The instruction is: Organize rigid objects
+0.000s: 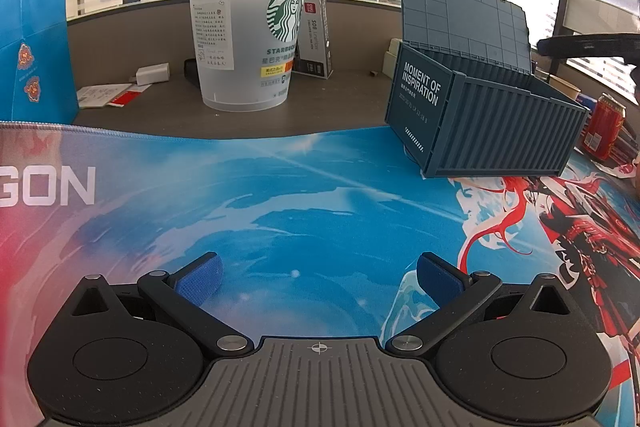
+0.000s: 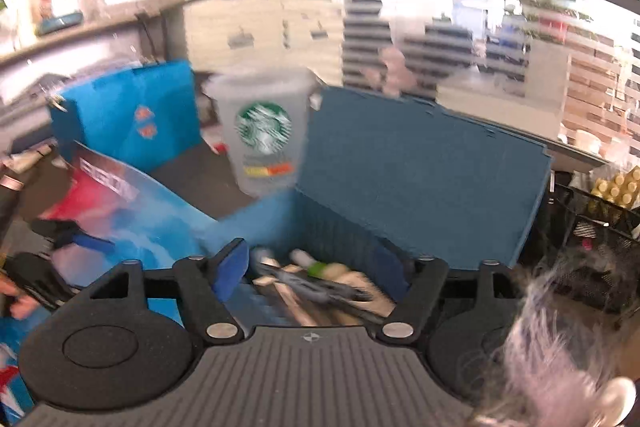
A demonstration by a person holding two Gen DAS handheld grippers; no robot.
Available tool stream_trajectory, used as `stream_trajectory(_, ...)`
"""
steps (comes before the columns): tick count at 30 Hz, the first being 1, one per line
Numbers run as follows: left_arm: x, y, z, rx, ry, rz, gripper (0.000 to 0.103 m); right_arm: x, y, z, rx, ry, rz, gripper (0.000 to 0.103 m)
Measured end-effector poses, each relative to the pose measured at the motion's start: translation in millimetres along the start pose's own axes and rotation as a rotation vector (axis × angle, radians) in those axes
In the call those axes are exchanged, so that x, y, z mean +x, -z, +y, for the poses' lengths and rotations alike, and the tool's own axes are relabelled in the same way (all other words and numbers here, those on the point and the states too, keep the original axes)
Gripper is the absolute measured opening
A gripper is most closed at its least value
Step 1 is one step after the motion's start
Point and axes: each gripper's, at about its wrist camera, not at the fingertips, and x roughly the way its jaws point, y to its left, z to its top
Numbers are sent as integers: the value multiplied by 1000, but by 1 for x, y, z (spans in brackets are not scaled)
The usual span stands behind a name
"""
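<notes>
My left gripper stands open low over the printed desk mat, with nothing between its blue pads. Beyond it to the right sits a blue container-shaped box with its lid raised. In the blurred right wrist view, my right gripper is open above the same box, whose lid stands up behind. Several small items lie inside the box under the jaws: pale wooden pieces, a dark part and a green-and-white piece. The pads touch none of them.
A frosted Starbucks cup stands on the desk behind the mat, with a blue paper bag at the left. A red can stands right of the box. A black wire basket and something grey and fluffy are at the right.
</notes>
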Motion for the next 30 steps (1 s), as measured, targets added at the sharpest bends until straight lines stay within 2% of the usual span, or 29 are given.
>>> stream_trajectory(2, 0, 0, 0, -1, -2, 0, 103, -10, 8, 19, -4, -12, -56, 95)
stream_trajectory(6, 0, 0, 1, -10, -9, -2, 103, -23, 25, 50, 32, -61, -139, 102)
stream_trajectory(11, -2, -1, 7, -42, -35, -9, 103, -19, 44, 79, 153, -112, -191, 103)
stream_trajectory(19, -15, 3, 36, -62, -178, -25, 103, 22, 54, 138, 128, -40, -205, 103)
stream_trajectory(24, -28, 5, 66, -100, -233, -48, 103, 57, 58, 172, 128, -15, -195, 103)
stream_trajectory(30, -41, 5, 98, -139, -271, -55, 103, 99, 59, 201, 166, 122, -163, 103)
